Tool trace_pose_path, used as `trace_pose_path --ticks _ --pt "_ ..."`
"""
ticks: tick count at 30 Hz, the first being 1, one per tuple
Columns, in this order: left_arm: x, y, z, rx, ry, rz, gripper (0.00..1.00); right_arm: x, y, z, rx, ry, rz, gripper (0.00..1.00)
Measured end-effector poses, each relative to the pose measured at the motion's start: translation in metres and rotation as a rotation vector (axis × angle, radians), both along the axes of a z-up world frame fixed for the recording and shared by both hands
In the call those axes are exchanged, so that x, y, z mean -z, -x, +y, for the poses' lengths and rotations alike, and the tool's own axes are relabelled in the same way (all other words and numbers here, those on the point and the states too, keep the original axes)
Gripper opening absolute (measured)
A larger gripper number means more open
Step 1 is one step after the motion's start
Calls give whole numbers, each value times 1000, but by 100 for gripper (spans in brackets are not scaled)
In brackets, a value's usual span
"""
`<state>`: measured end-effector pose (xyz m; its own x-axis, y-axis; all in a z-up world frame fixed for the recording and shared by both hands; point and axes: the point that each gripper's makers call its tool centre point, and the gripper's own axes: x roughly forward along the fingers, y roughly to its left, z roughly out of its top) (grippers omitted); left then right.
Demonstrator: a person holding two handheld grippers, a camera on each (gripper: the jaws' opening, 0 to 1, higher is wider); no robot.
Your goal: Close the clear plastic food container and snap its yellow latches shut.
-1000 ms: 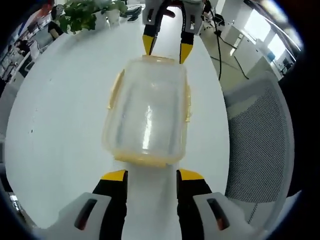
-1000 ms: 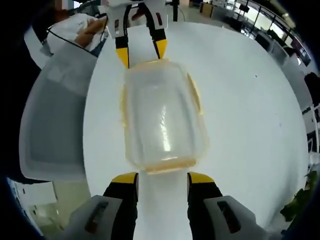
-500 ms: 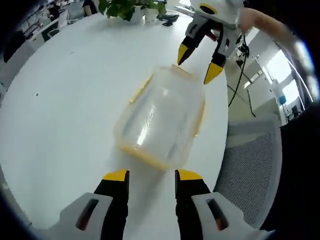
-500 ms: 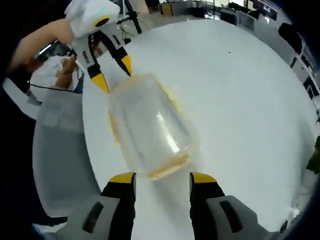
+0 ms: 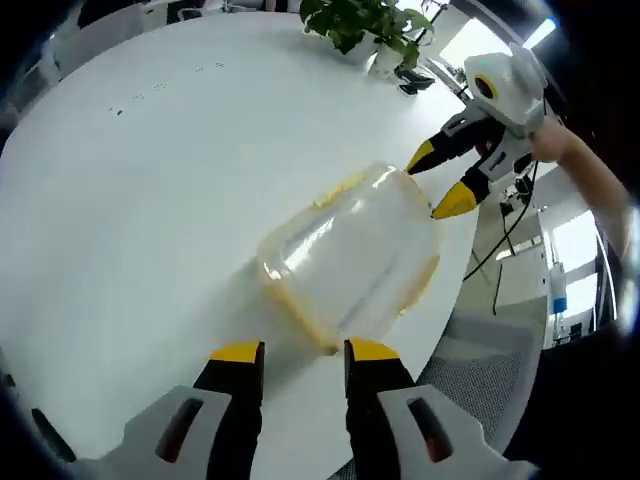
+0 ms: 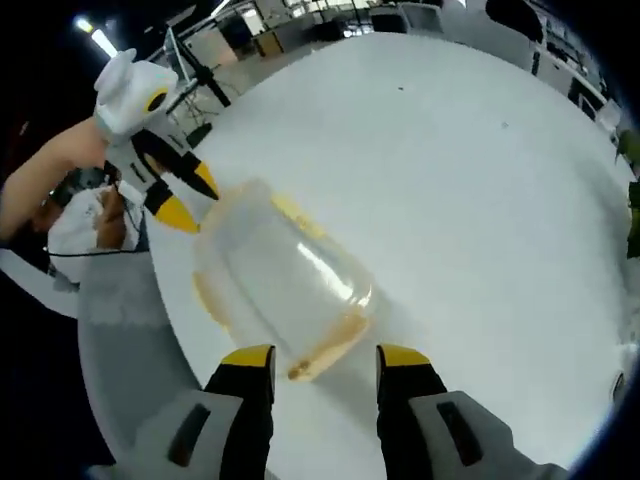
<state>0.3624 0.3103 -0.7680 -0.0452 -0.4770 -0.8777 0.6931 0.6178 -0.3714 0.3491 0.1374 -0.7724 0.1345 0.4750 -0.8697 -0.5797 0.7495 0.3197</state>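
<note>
Lying on the white table [image 5: 130,200], the clear container [image 5: 350,255] sat between both tools, probably so each could reach an end latch. The left gripper [image 5: 293,352] stood narrowly parted just short of its six-o'clock end; the right gripper [image 6: 314,357] gaped likewise. Yellow latches [image 5: 340,187] seemed unsnapped, though the glare blurred them. A potted plant [image 5: 365,20] stood at twelve.
</note>
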Motion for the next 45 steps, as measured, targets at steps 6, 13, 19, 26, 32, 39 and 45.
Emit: trace_pose_path --ticks 6,13,19,26,32,39,45 --pt "2 -8 0 -113 20 48 33 -1 -5 0 103 -20 13 39" --pt "6 -13 -6 -208 20 85 31 1 -6 4 197 -48 48 38" --pt "6 -12 -4 -212 7 81 34 3 -7 3 204 -41 29 37" --pt "8 -13 -5 -226 32 90 31 4 -6 5 234 -81 42 34" --pt "9 -13 -5 -220 36 84 32 4 -5 7 268 -117 58 31" --pt "8 -10 -11 -243 81 118 23 4 -4 8 297 -141 72 30" --pt "11 -7 -12 -306 112 177 26 4 -3 9 308 -146 80 30"
